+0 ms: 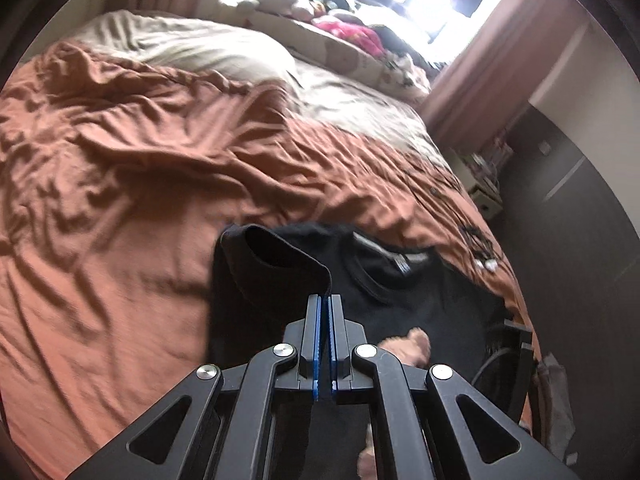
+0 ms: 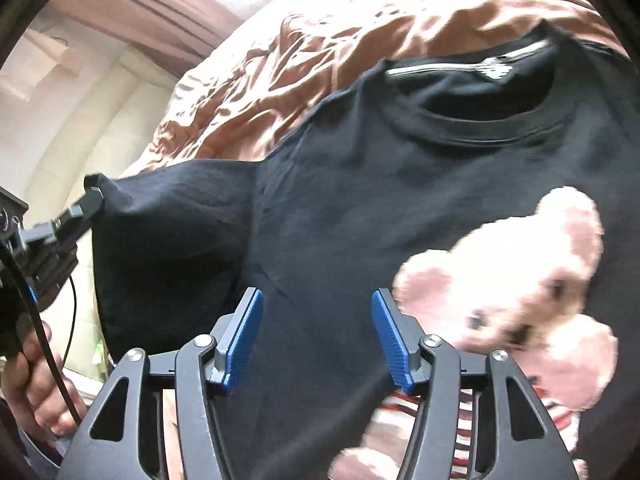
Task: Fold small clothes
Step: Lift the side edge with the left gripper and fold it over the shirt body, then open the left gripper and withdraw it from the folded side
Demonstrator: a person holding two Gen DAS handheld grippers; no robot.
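A black T-shirt (image 1: 420, 300) with a pink teddy-bear print (image 2: 520, 288) lies on the rust-orange duvet (image 1: 140, 200), its round collar (image 2: 480, 128) toward the far side. My left gripper (image 1: 325, 300) is shut on the hem of one sleeve (image 1: 276, 264) and holds it lifted off the bed. The right wrist view shows this same left gripper (image 2: 94, 196) at the left, pinching the sleeve (image 2: 168, 232), with a hand (image 2: 32, 380) on its handle. My right gripper (image 2: 318, 320) hovers over the shirt's body, its blue pads (image 2: 244, 336) apart and pressing on nothing.
A beige pillow (image 1: 180, 44) lies at the head of the bed. Soft toys and clothes (image 1: 340, 20) crowd the bright window ledge beside a brown curtain (image 1: 500, 60). The bed's edge runs along the right, with a dark cabinet (image 1: 568, 200) past it.
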